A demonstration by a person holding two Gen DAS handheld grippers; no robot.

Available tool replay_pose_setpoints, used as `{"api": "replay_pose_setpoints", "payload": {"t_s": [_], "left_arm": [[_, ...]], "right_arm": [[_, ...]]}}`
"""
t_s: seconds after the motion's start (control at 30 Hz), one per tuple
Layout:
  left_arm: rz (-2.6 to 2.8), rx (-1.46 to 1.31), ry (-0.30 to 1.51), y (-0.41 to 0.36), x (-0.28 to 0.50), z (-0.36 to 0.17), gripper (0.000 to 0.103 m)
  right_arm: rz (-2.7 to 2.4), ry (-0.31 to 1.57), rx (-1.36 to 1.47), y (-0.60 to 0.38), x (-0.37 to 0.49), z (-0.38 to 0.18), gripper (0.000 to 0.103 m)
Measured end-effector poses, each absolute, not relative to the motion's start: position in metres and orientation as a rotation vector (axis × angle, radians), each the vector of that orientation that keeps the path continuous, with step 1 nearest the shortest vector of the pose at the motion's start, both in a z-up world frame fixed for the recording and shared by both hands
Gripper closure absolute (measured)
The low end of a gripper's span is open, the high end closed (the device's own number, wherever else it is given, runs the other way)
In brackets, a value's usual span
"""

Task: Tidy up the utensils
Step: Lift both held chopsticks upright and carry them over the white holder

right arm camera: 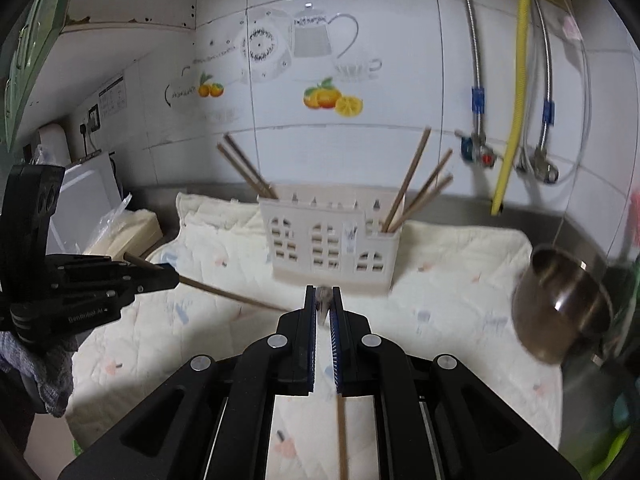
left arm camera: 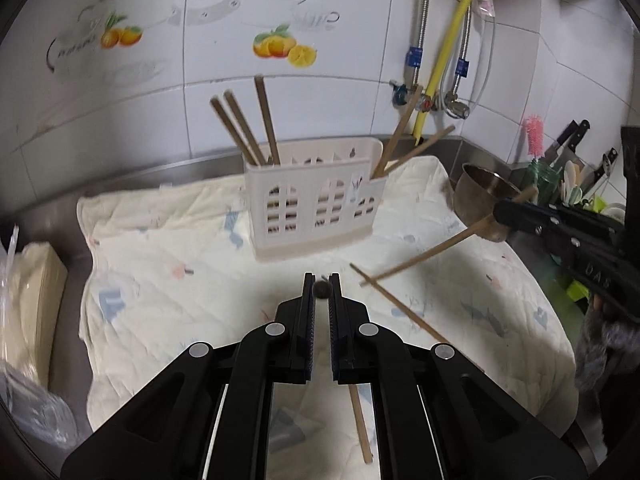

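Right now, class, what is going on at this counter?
A person is sorting wooden chopsticks into a cream plastic utensil holder standing on a pale quilted cloth. Each gripper is shut on one chopstick: the left gripper holds one, and the right gripper holds another. Several chopsticks already stand in the holder's end compartments.

left gripper (left arm camera: 322,280) black plastic | silver rivets | blue ribbed fingers (right arm camera: 335,344) | grey sleeve (right arm camera: 52,368)
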State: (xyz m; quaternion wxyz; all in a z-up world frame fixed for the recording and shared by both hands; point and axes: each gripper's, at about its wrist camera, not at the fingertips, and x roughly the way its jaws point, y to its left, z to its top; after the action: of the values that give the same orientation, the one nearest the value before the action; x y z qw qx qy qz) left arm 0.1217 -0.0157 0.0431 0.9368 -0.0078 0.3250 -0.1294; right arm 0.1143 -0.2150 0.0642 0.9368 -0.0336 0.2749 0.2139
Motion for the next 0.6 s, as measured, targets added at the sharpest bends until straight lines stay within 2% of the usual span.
{"api": "replay_pose_setpoints", "payload": {"t_s": [0.23,0.6], "left_arm": [[-0.286,-0.035,0.64,-0.013,0.136,0.063,0.098],[-0.364,-0.059,0.54,-0.014,0.151,0.126,0.098]], "right_arm": [[0.458,0.574,-0.071,-0.217,0.144,0.092,0.097],[0.459,0.527,-0.071,-0.226,0.183,0.153,0.097]]}}
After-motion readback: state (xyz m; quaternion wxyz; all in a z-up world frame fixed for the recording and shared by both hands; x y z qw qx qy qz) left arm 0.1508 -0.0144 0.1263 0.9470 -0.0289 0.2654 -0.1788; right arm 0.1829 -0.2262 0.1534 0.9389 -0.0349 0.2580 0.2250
